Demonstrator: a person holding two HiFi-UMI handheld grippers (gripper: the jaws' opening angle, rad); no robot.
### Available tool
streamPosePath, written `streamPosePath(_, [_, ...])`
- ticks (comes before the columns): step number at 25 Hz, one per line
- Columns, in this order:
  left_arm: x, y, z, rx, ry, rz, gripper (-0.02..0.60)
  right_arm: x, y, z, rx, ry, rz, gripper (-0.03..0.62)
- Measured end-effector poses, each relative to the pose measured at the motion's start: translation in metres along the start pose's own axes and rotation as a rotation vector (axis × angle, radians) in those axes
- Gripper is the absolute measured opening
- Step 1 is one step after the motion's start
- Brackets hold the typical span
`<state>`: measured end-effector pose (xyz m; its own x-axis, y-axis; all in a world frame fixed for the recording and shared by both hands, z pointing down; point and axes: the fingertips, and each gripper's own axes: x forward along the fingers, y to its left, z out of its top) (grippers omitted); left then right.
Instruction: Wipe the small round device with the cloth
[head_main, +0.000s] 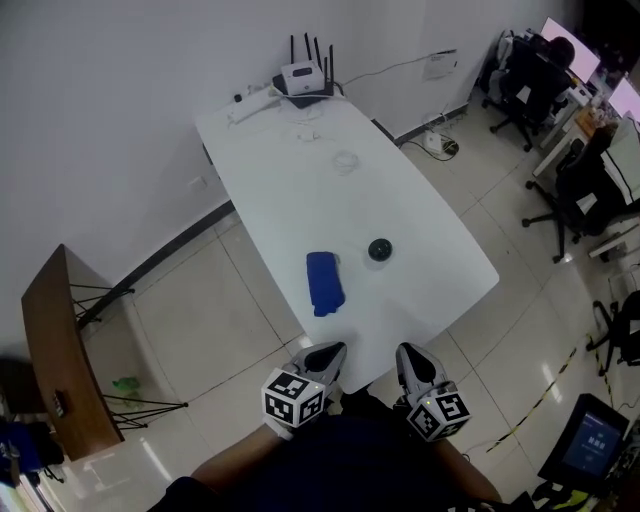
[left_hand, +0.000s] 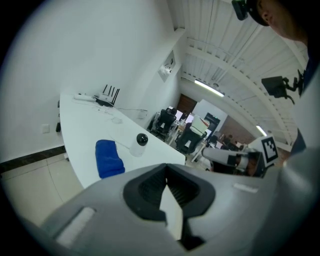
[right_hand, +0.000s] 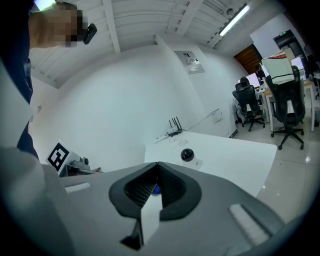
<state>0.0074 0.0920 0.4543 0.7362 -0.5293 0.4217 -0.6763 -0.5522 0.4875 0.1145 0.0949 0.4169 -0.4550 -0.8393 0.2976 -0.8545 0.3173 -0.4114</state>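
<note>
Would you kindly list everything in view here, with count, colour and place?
table: one, white, middle of the room
cloth: one, blue, folded on the table's near part
round device: one, black on top, on the table right of the cloth, apart from it
router: one, white with black antennas, table's far end
chairs: several, black, by the desks at right
wooden stand: one, brown, on the floor at left
left tool: one, grey, shut, empty, by the table's near edge
right tool: one, grey, shut, empty, beside the left tool
</note>
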Motion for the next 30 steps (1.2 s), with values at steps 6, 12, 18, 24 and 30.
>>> streamPosePath(6, [0.035, 0.008, 0.022, -0.003, -0.029, 0.073, 0.003, 0.019, -0.035, 0.010, 0.011, 0.018, 0.050, 0.011])
streamPosePath(12, [0.057, 0.004, 0.045, 0.005, -0.052, 0.104, 0.003, 0.038, -0.054, 0.023, 0.023, 0.051, 0.092, 0.011])
streamPosePath(18, [0.047, 0.024, 0.044, 0.109, -0.012, 0.187, 0.050, 0.049, -0.055, 0.017, 0.032, 0.055, 0.090, 0.011])
streamPosePath(24, [0.050, 0.109, 0.046, 0.059, 0.033, 0.256, 0.081, 0.084, -0.055, 0.002, 0.054, 0.117, 0.043, 0.011])
streamPosePath(30, [0.071, 0.178, 0.037, -0.058, 0.120, 0.237, 0.153, 0.127, -0.046, -0.028, 0.074, 0.195, 0.009, 0.011])
